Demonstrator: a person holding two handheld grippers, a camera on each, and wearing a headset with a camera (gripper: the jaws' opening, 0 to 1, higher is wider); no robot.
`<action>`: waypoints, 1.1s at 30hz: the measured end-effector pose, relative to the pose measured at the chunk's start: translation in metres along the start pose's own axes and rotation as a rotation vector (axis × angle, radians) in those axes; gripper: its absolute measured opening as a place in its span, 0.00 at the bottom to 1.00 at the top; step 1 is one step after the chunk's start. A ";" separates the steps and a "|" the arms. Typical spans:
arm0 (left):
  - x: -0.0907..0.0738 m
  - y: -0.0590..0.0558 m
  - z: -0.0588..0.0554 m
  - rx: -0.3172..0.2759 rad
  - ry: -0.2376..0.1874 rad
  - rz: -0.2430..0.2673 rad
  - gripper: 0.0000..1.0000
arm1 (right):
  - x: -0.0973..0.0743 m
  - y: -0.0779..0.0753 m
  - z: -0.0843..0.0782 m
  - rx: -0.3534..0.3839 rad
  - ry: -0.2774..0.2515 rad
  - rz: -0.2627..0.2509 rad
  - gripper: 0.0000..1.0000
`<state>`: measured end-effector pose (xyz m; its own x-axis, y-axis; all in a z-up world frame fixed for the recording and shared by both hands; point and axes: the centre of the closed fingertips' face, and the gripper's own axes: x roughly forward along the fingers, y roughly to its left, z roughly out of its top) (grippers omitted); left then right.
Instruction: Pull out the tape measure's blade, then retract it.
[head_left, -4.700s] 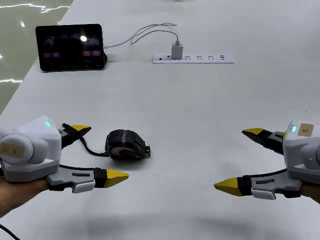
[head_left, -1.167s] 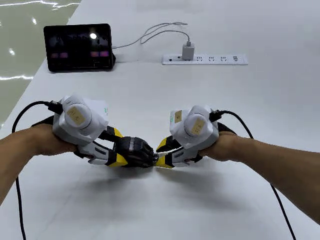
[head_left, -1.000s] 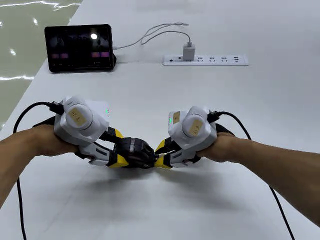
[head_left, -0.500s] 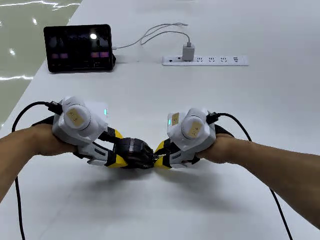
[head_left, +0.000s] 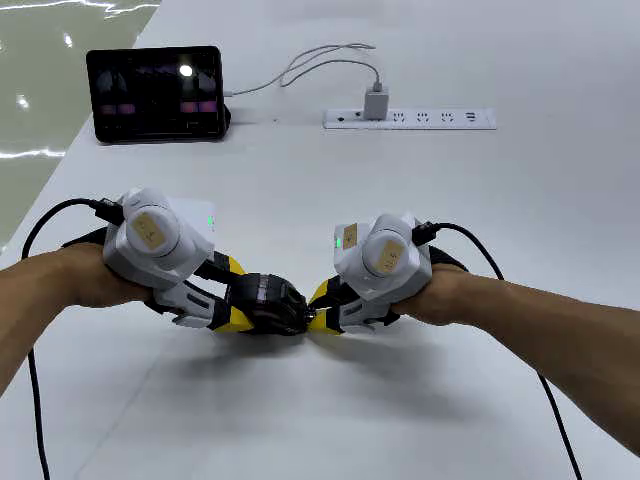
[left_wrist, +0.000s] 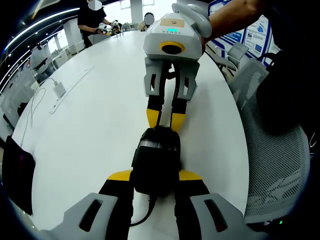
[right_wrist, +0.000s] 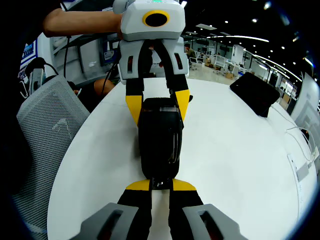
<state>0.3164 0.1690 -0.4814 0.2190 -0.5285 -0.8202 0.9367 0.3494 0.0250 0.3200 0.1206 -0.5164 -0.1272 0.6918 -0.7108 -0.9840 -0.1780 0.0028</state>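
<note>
A black tape measure (head_left: 264, 301) rests on the white table (head_left: 420, 220) between the two grippers. My left gripper (head_left: 232, 300) is shut on its case from the left, and its yellow-tipped jaws clamp both sides of the tape measure (left_wrist: 156, 159). From the right, my right gripper (head_left: 317, 316) meets the case's front; its jaws are nearly together, pinched on the blade's end hook (right_wrist: 160, 183) at the mouth of the tape measure (right_wrist: 160, 135). No length of blade shows outside the case. The left gripper (right_wrist: 157, 107) faces the right gripper view, and the right gripper (left_wrist: 165, 118) faces the left one.
A dark tablet (head_left: 155, 92) stands at the back left, near the table's left edge. A white power strip (head_left: 410, 118) with a plugged charger (head_left: 377, 103) and its cable lies at the back. A mesh chair (left_wrist: 272, 165) stands beside the table.
Earlier both grippers were open and apart with the tape measure lying free; now both are shut on it. Over the last second they have barely moved.
</note>
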 end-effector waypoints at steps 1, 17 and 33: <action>0.000 0.000 0.000 -0.001 0.000 -0.001 0.25 | 0.000 0.000 0.000 0.001 0.001 0.000 0.08; 0.000 -0.001 0.000 -0.004 0.002 -0.006 0.25 | -0.002 0.001 -0.002 -0.009 0.011 0.001 0.08; 0.001 -0.002 0.000 -0.005 0.010 -0.010 0.25 | -0.011 0.001 -0.011 -0.013 0.030 0.001 0.08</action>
<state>0.3151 0.1681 -0.4820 0.2068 -0.5238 -0.8263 0.9373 0.3482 0.0138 0.3221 0.1052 -0.5168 -0.1245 0.6699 -0.7319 -0.9821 -0.1881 -0.0050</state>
